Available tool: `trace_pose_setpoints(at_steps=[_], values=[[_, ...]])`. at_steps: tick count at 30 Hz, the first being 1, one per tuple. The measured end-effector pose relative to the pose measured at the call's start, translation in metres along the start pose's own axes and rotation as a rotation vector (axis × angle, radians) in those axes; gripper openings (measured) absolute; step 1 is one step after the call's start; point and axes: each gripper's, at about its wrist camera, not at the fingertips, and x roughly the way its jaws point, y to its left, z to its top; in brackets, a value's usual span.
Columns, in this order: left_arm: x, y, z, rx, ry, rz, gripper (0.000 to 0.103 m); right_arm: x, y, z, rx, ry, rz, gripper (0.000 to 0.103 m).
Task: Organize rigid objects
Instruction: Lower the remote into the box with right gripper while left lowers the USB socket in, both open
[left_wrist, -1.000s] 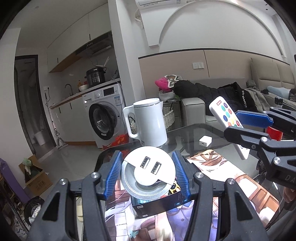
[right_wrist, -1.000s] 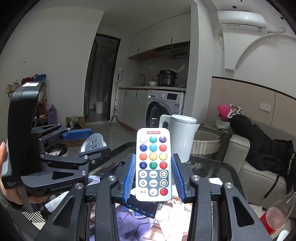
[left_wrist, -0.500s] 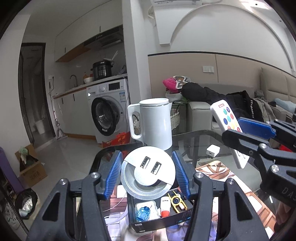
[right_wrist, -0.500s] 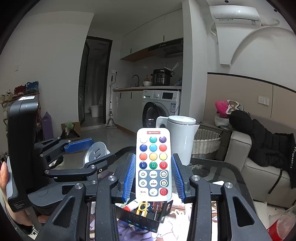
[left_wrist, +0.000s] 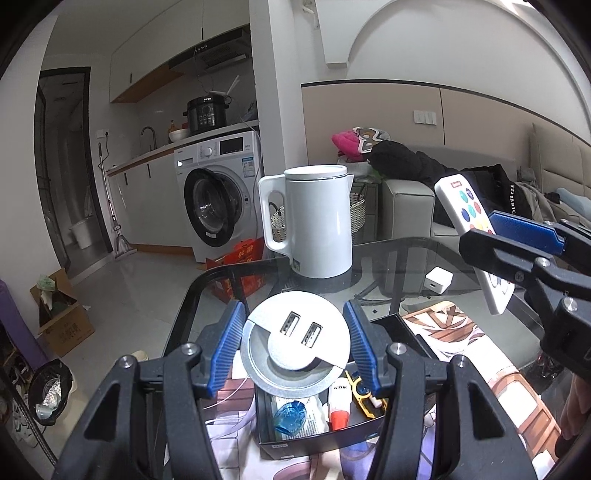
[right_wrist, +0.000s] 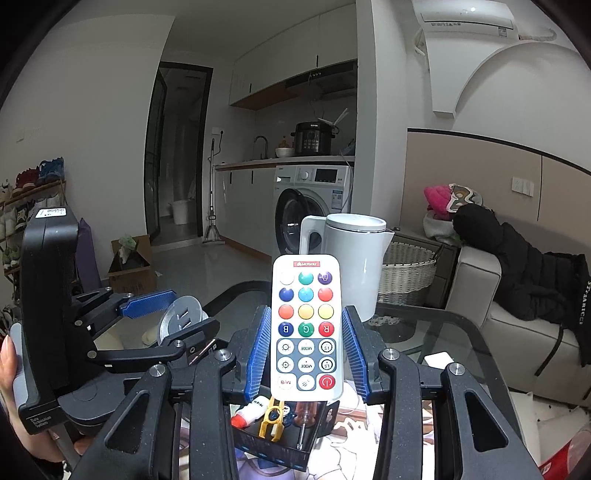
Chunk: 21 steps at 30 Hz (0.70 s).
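My left gripper (left_wrist: 293, 349) is shut on a round silver USB socket hub (left_wrist: 295, 349), held upright above a black open box (left_wrist: 317, 435). The box holds a blue cap, a red-and-white tube and a yellow tool. My right gripper (right_wrist: 306, 354) is shut on a white remote with coloured buttons (right_wrist: 306, 326), also over the black box (right_wrist: 275, 446). In the left wrist view the remote (left_wrist: 471, 229) and right gripper (left_wrist: 517, 240) stand at the right. In the right wrist view the left gripper (right_wrist: 162, 314) with the hub (right_wrist: 181, 317) is at the left.
A white kettle (left_wrist: 314, 221) stands at the far side of the glass table (left_wrist: 207, 295). A small white charger (left_wrist: 437, 280) lies to its right. A printed mat (left_wrist: 461, 332) covers the table under the box. A sofa (right_wrist: 517, 317) is beyond; a hand (right_wrist: 7, 369) holds the left gripper.
Both grippers have moved forward over the table with their objects, and the black box with its contents has come into view below them. The kettle looks nearer.
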Motion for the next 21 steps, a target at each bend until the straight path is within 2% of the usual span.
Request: trace_pose_setpoints(at_steps=[7,15,21], values=[[0.005,-0.003,-0.001,0.010,0.026,-0.002,0.055,0.003,0.000,-0.002,0.001,0.023,0.024,0.039],[0.030,-0.002,-0.010,-0.010,0.155,-0.041,0.055,0.022,-0.004,-0.010,0.029,0.124,0.079,0.039],[0.045,-0.008,-0.021,0.026,0.234,-0.047,0.055,0.039,-0.008,-0.022,0.057,0.208,0.107,0.039]])
